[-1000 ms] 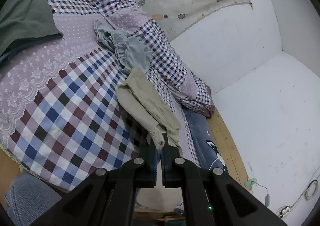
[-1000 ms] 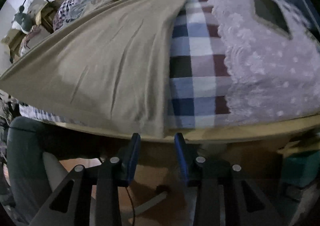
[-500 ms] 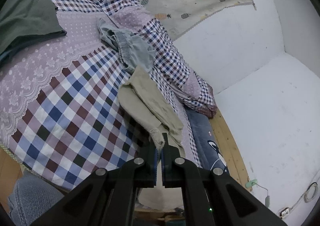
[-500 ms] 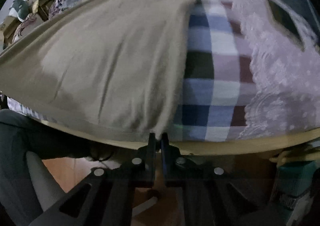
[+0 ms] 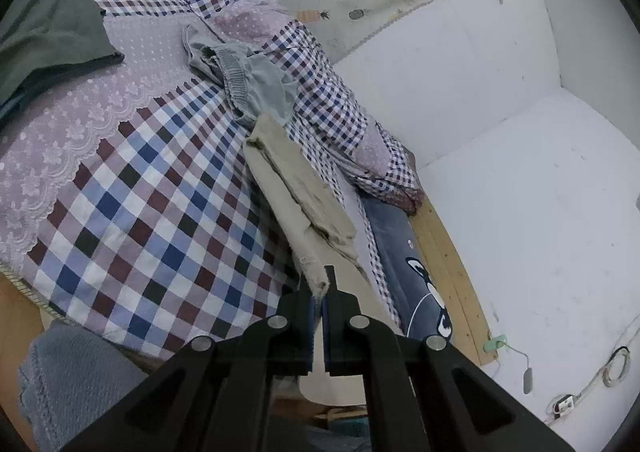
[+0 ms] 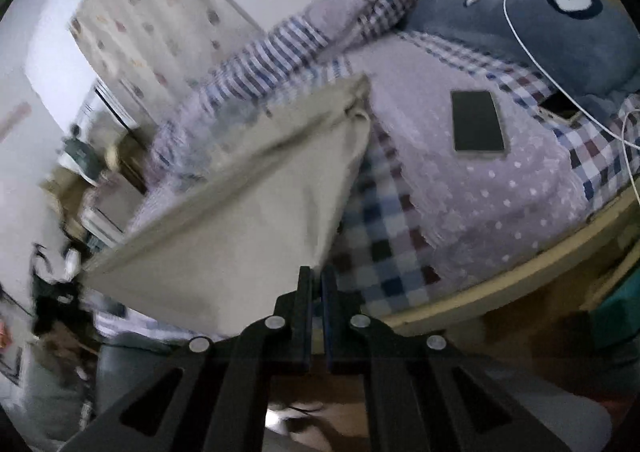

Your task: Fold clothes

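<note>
change: my right tool (image 6: 316,284) was agape a second ago, now clamps the beige garment (image 5: 296,188) hem | left tool (image 5: 320,292) stays pinched on its other corner | cloth lifted off the bed (image 5: 132,180) near edge, stretched between both | judge: ready to fold over

A black two-finger left gripper (image 5: 319,284) pinches a corner of a beige garment (image 5: 298,196), its jaws closed on the cloth. The garment stretches away over a bed with a checked cover (image 5: 152,220). Beyond it lies crumpled grey-blue clothing (image 5: 256,84); a dark green garment (image 5: 52,32) sits far left. White walls stand at right.
</note>
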`<state>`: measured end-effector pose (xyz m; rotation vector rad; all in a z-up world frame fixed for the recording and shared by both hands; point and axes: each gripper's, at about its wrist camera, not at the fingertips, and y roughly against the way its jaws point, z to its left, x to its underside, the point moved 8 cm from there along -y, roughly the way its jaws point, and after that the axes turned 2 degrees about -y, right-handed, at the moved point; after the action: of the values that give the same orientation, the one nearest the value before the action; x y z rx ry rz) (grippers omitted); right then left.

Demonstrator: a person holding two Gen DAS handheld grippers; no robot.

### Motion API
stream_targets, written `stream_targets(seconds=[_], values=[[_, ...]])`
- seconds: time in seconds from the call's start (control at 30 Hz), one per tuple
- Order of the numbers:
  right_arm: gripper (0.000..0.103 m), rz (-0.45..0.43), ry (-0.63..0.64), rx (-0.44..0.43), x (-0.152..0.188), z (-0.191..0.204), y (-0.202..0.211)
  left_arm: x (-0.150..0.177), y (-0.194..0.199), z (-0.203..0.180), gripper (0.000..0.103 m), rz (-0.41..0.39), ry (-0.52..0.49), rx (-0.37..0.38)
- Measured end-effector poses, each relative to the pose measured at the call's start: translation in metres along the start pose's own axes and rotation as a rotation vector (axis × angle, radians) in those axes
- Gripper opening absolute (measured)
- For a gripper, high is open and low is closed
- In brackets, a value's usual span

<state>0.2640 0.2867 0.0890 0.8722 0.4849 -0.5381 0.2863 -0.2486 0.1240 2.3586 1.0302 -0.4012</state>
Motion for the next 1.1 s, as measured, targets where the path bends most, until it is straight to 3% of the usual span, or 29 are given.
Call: stream_targets(seconds=[0.4, 0.53, 0.63, 0.8, 1.03, 1.1], values=[[0.002, -0.179, -0.093, -0.329, -0.007, 0.06, 0.09, 0.007, 0.068, -0.03, 0.001, -0.014, -0.022, 0.041], [0.002, -0.238, -0.082, -0.4, -0.005, 0.074, 0.128, 0.019, 0.09, -0.044, 0.001, 0.022, 0.012, 0.083], [0.002, -0.281, -0.064, -0.445, -0.003, 0.084, 0.153, 0.025, 0.111, -0.063, 0.001, 0.016, -0.025, 0.098], [0.002, -0.345, 0.011, -0.455, -0.007, 0.096, 0.197, 0.017, 0.115, -0.079, 0.001, -0.013, -0.031, 0.124], [0.002, -0.362, 0.003, -0.323, -0.028, 0.073, 0.197, 0.001, 0.11, -0.095, 0.001, -0.051, -0.019, 0.159], [0.003, -0.366, 0.0, -0.285, -0.034, 0.066, 0.197, -0.011, 0.092, -0.09, 0.001, -0.043, 0.008, 0.153]])
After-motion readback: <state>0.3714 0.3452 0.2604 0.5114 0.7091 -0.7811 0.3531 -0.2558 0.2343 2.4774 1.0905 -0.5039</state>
